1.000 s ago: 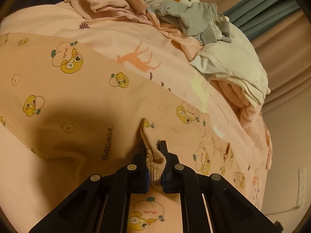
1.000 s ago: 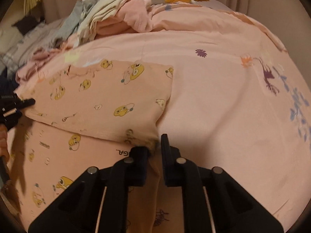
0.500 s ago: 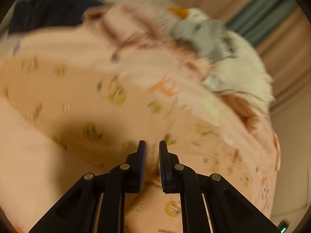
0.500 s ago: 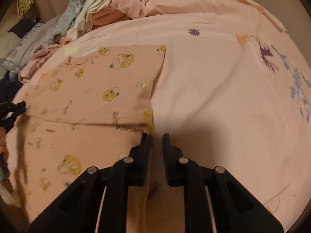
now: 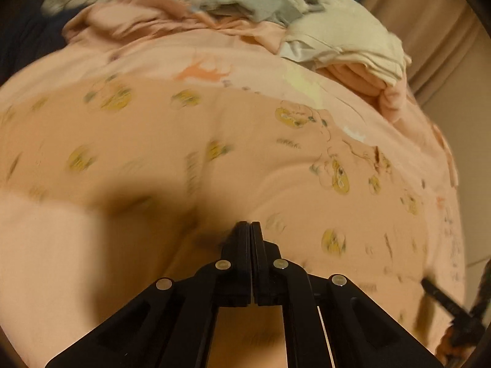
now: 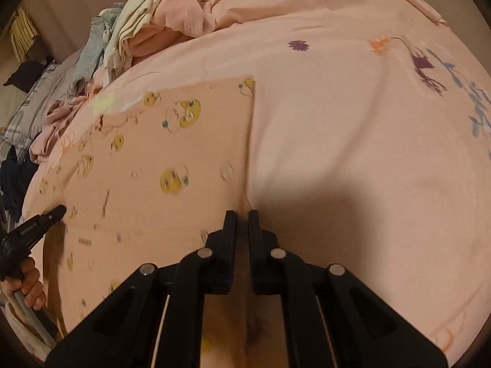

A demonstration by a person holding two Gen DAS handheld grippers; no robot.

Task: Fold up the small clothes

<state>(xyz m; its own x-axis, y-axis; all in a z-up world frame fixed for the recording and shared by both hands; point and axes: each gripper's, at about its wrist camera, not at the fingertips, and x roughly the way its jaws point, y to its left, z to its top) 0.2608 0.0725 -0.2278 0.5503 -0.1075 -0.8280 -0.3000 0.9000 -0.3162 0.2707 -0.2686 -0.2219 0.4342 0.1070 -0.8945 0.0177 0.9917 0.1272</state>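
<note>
Lying flat on the bed (image 6: 353, 153), the printed garment (image 6: 172, 153) looks light and limp (grip a hem corner); left gripper (image 5: 251, 225) pressed together on nothing, right gripper (image 6: 242, 214) slightly parted, empty.

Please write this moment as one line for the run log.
step: fold | garment: flat on bed, one fold made | left tool: shut, empty, over garment | right tool: slightly open, empty, at garment edge
</note>
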